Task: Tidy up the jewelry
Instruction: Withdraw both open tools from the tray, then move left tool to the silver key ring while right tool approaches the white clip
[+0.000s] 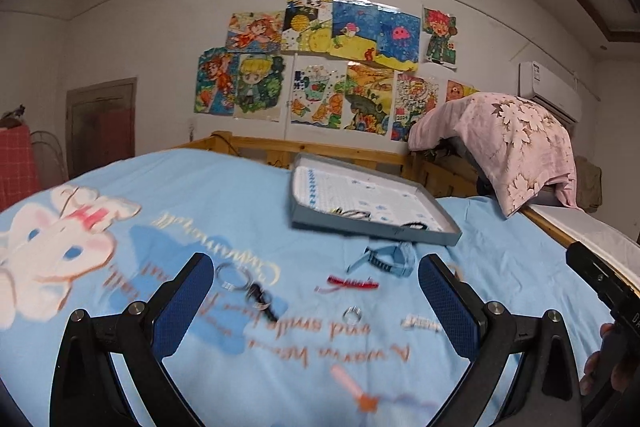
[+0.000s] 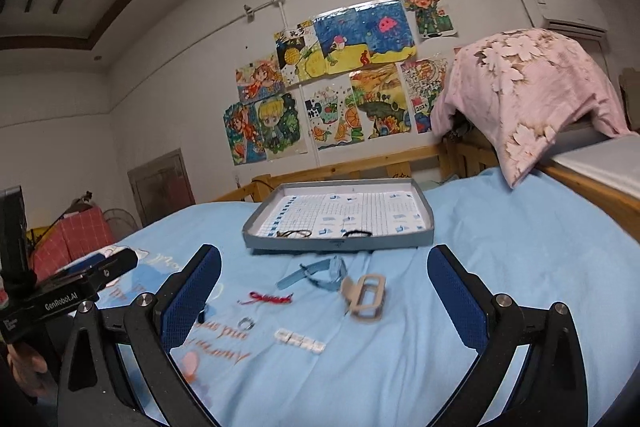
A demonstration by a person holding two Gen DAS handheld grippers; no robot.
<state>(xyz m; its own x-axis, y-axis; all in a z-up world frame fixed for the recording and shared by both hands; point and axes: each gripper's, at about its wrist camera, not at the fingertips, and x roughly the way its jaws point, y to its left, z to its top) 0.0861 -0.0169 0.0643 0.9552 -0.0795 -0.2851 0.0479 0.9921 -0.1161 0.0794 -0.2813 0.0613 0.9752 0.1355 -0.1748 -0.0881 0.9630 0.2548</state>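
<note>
A grey tray [image 1: 416,234] [image 2: 338,242] lined with patterned paper lies on the blue bedspread and holds two dark hair ties [image 2: 294,233]. In front of it lie a blue watch [image 1: 386,259] [image 2: 320,273], a red clip [image 1: 352,283] [image 2: 270,298], a silver ring [image 1: 352,314] [image 2: 246,324], a white clip [image 1: 420,323] [image 2: 300,341], a beige claw clip [image 2: 366,297], and thin rings with a black piece [image 1: 248,287]. My left gripper [image 1: 316,303] is open and empty above them. My right gripper [image 2: 324,303] is open and empty too.
The bedspread [image 2: 500,227] has a cartoon print [image 1: 56,239] at the left. A wooden bed rail [image 1: 320,149] runs behind the tray. A pink floral cloth [image 1: 512,143] [image 2: 532,87] hangs at the right. Drawings cover the wall [image 1: 320,67].
</note>
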